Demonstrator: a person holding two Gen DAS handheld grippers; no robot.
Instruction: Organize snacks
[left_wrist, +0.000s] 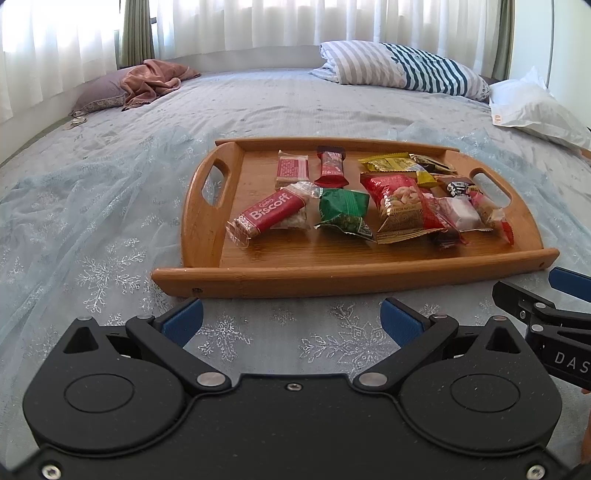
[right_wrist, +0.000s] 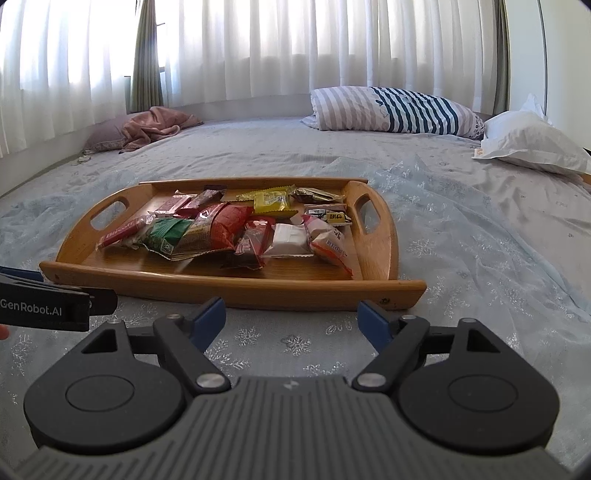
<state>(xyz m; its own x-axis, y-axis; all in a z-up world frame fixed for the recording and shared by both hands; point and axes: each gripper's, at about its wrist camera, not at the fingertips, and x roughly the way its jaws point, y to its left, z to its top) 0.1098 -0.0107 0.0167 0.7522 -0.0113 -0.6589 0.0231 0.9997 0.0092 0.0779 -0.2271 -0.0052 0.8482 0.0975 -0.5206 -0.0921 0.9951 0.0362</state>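
A wooden tray (left_wrist: 207, 229) with two cut-out handles lies on the bed and holds several wrapped snacks: a red Biscoff pack (left_wrist: 271, 214), a green pack (left_wrist: 345, 212), a red-and-gold nut bag (left_wrist: 397, 206) and yellow packs (left_wrist: 388, 164). The tray also shows in the right wrist view (right_wrist: 380, 236). My left gripper (left_wrist: 291, 319) is open and empty, just in front of the tray's near rim. My right gripper (right_wrist: 291, 319) is open and empty, also in front of the near rim; it shows in the left wrist view at the right edge (left_wrist: 535, 295).
The bed has a grey sheet with a sheer snowflake cloth (left_wrist: 92, 229) under the tray. A striped pillow (left_wrist: 406, 66), a white pillow (left_wrist: 532, 107) and a pink blanket on a purple pillow (left_wrist: 147, 81) lie at the far side, under white curtains.
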